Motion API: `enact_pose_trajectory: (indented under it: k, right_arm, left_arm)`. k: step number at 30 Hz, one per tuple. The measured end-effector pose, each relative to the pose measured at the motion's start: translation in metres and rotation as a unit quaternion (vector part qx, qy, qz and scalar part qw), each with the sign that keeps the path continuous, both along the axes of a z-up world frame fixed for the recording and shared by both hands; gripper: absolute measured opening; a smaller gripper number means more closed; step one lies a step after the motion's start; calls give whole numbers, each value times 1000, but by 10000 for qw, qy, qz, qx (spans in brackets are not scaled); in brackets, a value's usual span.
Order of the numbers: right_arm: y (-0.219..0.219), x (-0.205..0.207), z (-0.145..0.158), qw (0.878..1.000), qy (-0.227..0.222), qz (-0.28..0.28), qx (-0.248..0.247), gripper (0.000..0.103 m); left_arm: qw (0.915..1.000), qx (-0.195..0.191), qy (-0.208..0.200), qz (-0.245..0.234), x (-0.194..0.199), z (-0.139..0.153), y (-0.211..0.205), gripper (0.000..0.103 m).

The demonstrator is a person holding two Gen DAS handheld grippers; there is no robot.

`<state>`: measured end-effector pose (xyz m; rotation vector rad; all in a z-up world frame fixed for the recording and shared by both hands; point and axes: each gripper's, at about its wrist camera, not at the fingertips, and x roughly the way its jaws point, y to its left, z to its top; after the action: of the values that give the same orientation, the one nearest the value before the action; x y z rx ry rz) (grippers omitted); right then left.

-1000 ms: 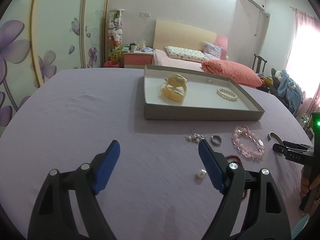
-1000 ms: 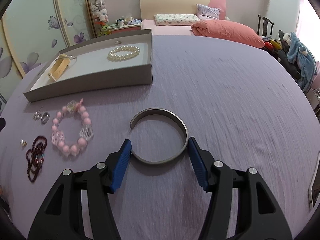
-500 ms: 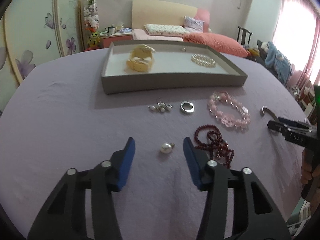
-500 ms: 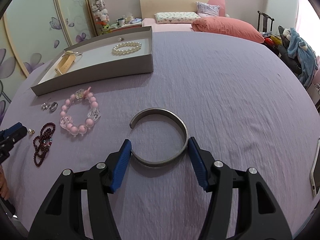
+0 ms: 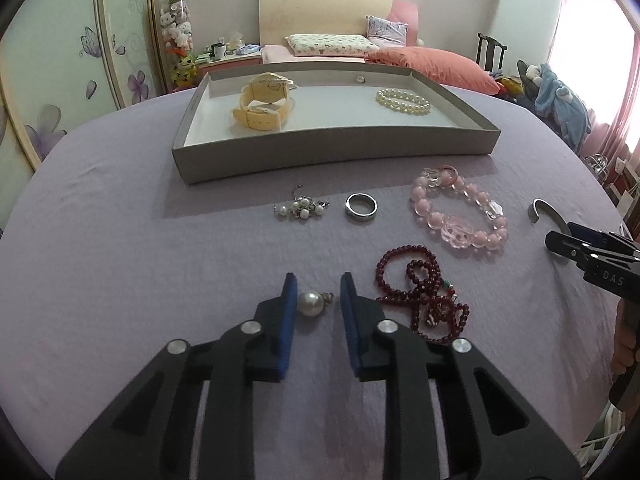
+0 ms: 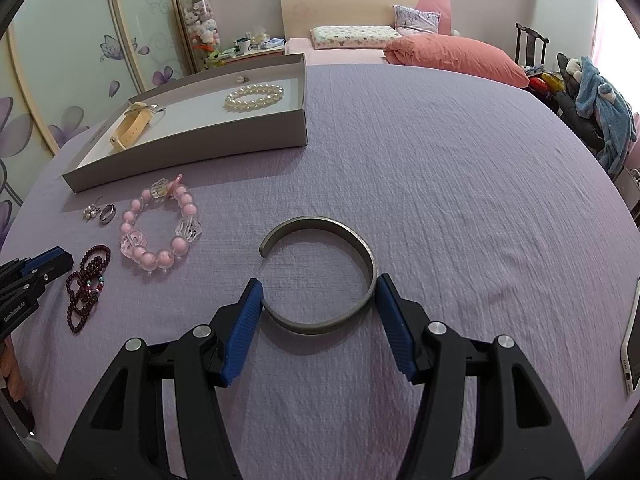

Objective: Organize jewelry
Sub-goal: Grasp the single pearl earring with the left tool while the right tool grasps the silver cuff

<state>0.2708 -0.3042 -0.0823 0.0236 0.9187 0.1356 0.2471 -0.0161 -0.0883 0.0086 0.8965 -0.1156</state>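
**Left closing on pearl, right clamped on bangle**

Bench (image 5: pixel 100 240), lilac cloth. Grey tray (image 5: pixel 332 148) at 12 o'clock in the left view holds a yellow watch (image 5: pixel 262 106) and a pearl bracelet (image 5: pixel 402 101). Pink bead bracelet (image 5: pixel 460 216) at 2 o'clock below the tray. Dark red bead string (image 5: pixel 420 292) at 3 o'clock of the left hand-held gripper (image 5: pixel 318 296). Its jaws are closing, nearly together; pearl earring (image 5: pixel 310 303) sits between them, touching the left pad, gap at the other. Right hand-held gripper (image 6: pixel 319 296): about half open, pads pressed on both sides of the grey open bangle (image 6: pixel 320 272). Silver ring (image 5: pixel 361 207) and small pearl cluster (image 5: pixel 301 209) lie at 12 o'clock of the left gripper.
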Motion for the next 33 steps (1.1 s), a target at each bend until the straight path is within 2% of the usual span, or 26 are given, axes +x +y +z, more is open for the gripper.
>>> enact_pose_trajectory:
  k: [9, 22, 30, 33]
  right_arm:
    - [0, 0, 2, 10000, -6, -18, 53, 59]
    - [-2, -6, 6, 9996, -115, -23, 241, 58]
    - [7, -4, 0, 9998, -9, 96, -186, 60]
    - [8, 0, 0, 9998, 22, 149, -124, 66]
  left_arm:
    - [10000, -5, -11, 76, 2, 1, -1, 16]
    - [9987, -61, -233, 456, -4, 15, 29, 16]
    - [9986, -104, -266, 450, -6, 19, 31, 16]
    - [9986, -111, -276, 442, -7, 20, 31, 16]
